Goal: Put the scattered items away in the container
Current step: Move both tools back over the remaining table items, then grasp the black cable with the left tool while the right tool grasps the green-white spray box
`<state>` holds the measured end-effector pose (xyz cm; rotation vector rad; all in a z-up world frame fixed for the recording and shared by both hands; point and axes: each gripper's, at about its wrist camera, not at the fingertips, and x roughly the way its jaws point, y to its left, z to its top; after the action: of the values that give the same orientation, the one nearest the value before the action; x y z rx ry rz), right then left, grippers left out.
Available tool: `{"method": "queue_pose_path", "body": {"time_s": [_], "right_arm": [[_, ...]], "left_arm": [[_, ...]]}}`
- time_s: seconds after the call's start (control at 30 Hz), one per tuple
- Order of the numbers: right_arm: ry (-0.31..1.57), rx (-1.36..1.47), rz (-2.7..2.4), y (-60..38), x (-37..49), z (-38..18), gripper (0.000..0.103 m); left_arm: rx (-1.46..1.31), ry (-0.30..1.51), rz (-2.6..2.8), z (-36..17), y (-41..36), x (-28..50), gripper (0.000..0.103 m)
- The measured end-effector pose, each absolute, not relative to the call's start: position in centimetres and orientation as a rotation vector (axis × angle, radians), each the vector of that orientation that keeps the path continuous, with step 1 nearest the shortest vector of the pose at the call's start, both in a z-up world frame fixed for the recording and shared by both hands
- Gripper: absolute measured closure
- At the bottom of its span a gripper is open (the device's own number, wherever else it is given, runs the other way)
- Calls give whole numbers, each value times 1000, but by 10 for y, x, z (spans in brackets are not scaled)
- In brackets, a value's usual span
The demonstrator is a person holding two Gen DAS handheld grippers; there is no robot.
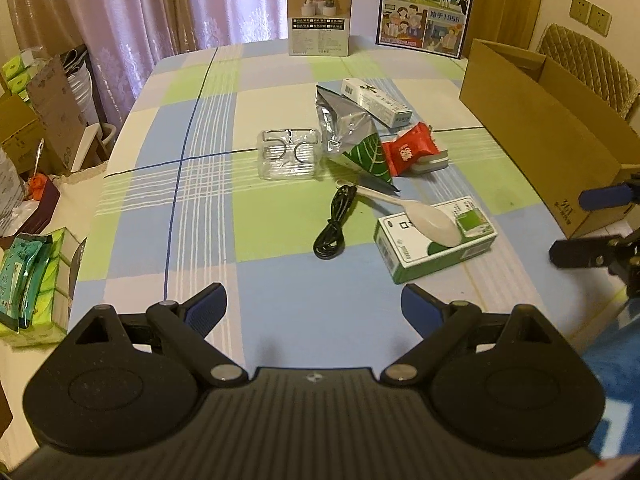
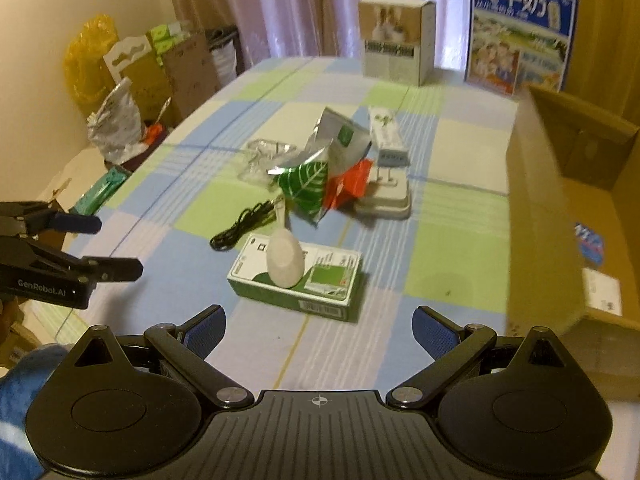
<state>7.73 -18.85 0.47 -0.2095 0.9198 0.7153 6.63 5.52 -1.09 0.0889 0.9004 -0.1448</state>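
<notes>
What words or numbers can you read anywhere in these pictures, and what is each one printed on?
"纯牛奶" heads the blue milk poster.
"从小喝的奶" runs just beneath it on the same poster.
"始于1956" sits lower on that poster.
"GenRobot.AI" marks the left hand-held gripper.
Print on the green and white box, the long white carton, the red packet, the beige box and the cardboard box is too small or blurred to read.

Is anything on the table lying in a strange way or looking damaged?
Yes: the white spoon lies with its bowl propped on the green box, its handle slanting down to the tablecloth beside the black cable. The foil pouch looks crumpled. Nothing looks spilled.
</notes>
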Motion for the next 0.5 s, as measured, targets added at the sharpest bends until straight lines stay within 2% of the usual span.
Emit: {"method": "queue_pose_path", "body": {"time_s": [0.23,0.5], "right_arm": [[919,-367,798,-165,97,-9,5],[815,-712,980,-139,109,-32,6]], "left_arm": [[129,916,-194,-23,59,89,12],[205,939,-296,-43,51,126,17]]}}
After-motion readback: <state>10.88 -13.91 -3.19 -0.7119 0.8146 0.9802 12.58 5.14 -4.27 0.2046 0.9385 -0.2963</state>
